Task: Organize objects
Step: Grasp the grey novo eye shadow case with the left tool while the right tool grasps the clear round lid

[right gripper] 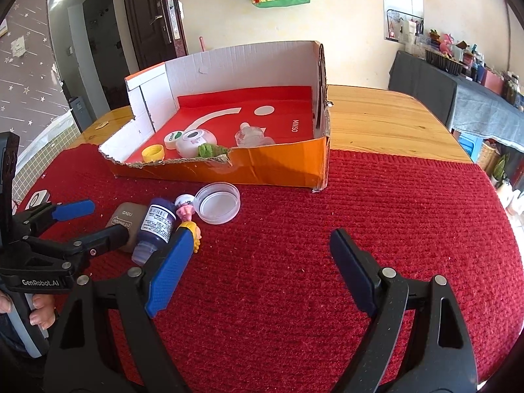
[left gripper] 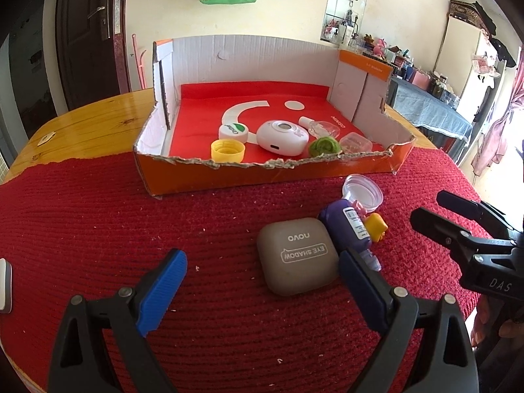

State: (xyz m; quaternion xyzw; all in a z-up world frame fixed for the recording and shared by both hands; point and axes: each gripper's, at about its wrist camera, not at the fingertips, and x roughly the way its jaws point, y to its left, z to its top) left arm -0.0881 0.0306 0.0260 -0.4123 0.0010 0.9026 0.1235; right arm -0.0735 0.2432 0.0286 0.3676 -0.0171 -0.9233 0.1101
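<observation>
A torn orange cardboard box [left gripper: 262,177] [right gripper: 281,163] stands on the red mat, holding a yellow cap [left gripper: 228,150], a white round lid [left gripper: 233,130], a white oval device [left gripper: 282,137], a green fuzzy ball [left gripper: 324,146] and clear containers. In front lie a grey eye-shadow case [left gripper: 296,254] [right gripper: 126,221], a purple bottle [left gripper: 347,226] [right gripper: 157,226], a pink and yellow toy figure [right gripper: 190,219] and a clear round lid [left gripper: 363,192] [right gripper: 217,206]. My left gripper [left gripper: 262,278] [right gripper: 95,226] is open, its right finger beside the case. My right gripper [right gripper: 258,262] [left gripper: 429,209] is open and empty.
The red knitted mat [right gripper: 393,213] covers the near part of a wooden table [right gripper: 386,118]. A small white object [left gripper: 5,285] lies at the mat's left edge. A dark door and a cluttered side table stand behind.
</observation>
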